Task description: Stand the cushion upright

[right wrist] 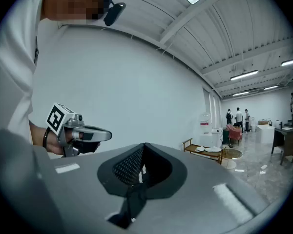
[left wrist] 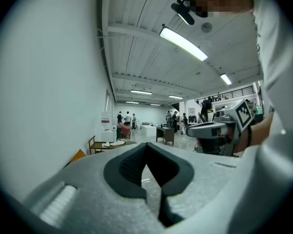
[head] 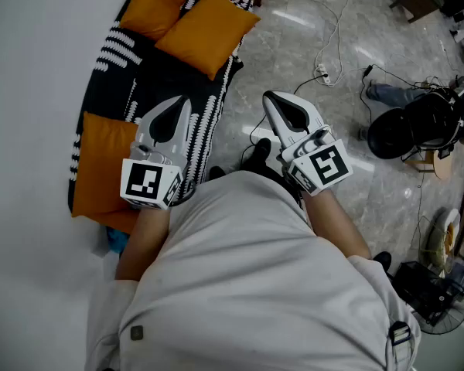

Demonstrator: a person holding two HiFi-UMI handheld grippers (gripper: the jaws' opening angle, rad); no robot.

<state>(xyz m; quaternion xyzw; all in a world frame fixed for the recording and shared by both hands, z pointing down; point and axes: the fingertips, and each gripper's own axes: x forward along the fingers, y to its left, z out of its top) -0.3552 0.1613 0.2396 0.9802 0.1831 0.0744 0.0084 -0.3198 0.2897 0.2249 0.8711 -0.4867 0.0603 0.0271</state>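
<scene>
Three orange cushions lie on a sofa with a black-and-white striped cover (head: 205, 118) along the white wall. One cushion (head: 100, 165) lies flat on the seat just left of my left gripper (head: 183, 101). Two more, a far cushion (head: 158, 5) and a nearer cushion (head: 207, 31), rest at the far end. My left gripper (left wrist: 146, 146) is shut and empty, held level above the seat's edge. My right gripper (head: 270, 97) hovers over the floor beside the sofa, also shut with nothing in it (right wrist: 145, 146). Neither touches a cushion.
On the marble floor right of the sofa lie a white power strip with cables (head: 323, 73) and a black round object (head: 412, 126). A fan (head: 442, 309) stands at the lower right. The person's feet (head: 257, 154) are near the sofa. Far off are a low wooden table (right wrist: 206, 151) and people.
</scene>
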